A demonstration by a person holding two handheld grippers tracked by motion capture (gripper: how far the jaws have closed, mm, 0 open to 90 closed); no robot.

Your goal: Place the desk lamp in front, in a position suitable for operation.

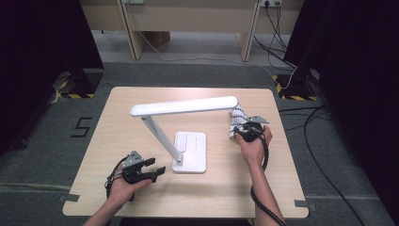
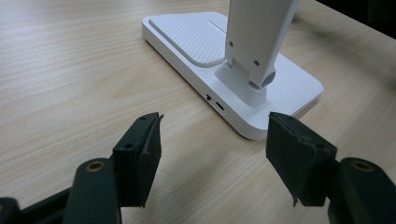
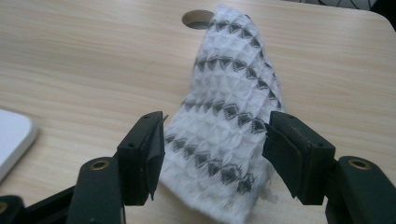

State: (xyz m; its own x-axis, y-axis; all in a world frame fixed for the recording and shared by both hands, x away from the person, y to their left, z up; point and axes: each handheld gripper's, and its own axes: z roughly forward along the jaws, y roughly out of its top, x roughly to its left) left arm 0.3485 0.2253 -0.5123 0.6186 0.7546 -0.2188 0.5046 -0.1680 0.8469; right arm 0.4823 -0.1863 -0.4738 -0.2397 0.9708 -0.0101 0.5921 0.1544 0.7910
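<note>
My right gripper [image 3: 212, 154] has its jaws spread around the checked waffle cloth [image 3: 224, 116] by the desk lamp's [image 1: 188, 136] head, probably to wipe it; my left gripper [image 2: 215, 158] waits released near the lamp base [image 2: 243, 79], ready to steady it

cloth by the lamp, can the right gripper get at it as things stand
Probably yes. The right gripper has its open jaws on either side of the cloth, with nothing between them. The lamp stands off to the side.
</note>
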